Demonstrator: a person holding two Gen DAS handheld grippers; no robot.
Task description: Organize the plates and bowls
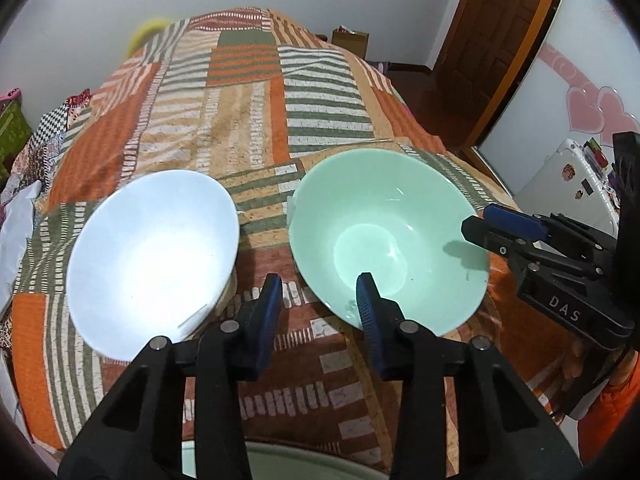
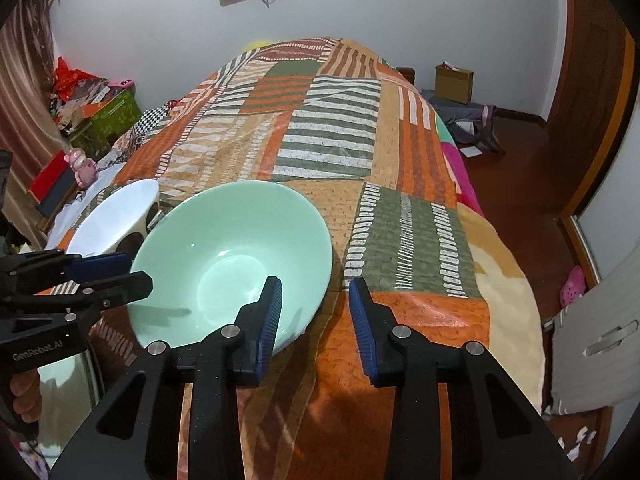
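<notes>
Downward both grippers [image 1: 320, 292] [image 2: 316, 296] tilt, seemingly straddling the green bowl's [image 1: 384, 216] rim.

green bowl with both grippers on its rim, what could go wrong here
1. The green bowl sits on a soft patterned bedspread, so it may tip if one side lifts first.
2. Each hand-held gripper straddles the rim, the left at one side and the right at the other; the pads do not clearly press, so the glossy rim could slip.
3. The white bowl lies close beside it and could get knocked.
</notes>
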